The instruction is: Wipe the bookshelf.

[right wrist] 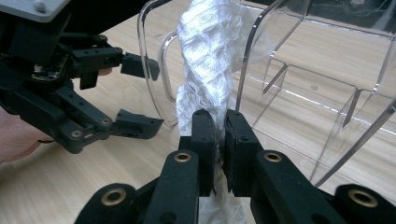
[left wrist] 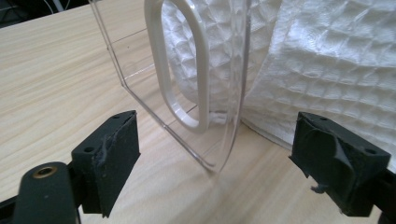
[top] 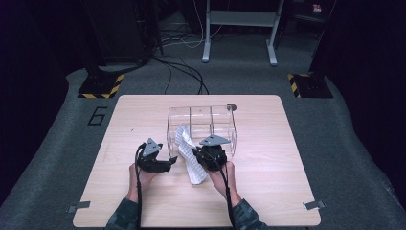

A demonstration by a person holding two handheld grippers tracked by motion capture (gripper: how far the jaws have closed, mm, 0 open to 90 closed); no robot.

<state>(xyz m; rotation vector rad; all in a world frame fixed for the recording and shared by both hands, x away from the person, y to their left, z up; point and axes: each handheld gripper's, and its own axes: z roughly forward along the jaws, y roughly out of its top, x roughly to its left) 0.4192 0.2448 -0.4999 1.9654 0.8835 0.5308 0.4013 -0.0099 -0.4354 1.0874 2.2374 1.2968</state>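
The white waffle-weave cloth, soft and bunched, drapes over the near wall of the clear, rounded-cornered plastic divided bin, partly inside a compartment. The right gripper pinches it; the left gripper gapes wide beside the bin's oval handle slot.

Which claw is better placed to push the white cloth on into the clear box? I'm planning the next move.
Probably the right claw: it is shut on the white cloth at the clear box. The left claw stands open, holding nothing.
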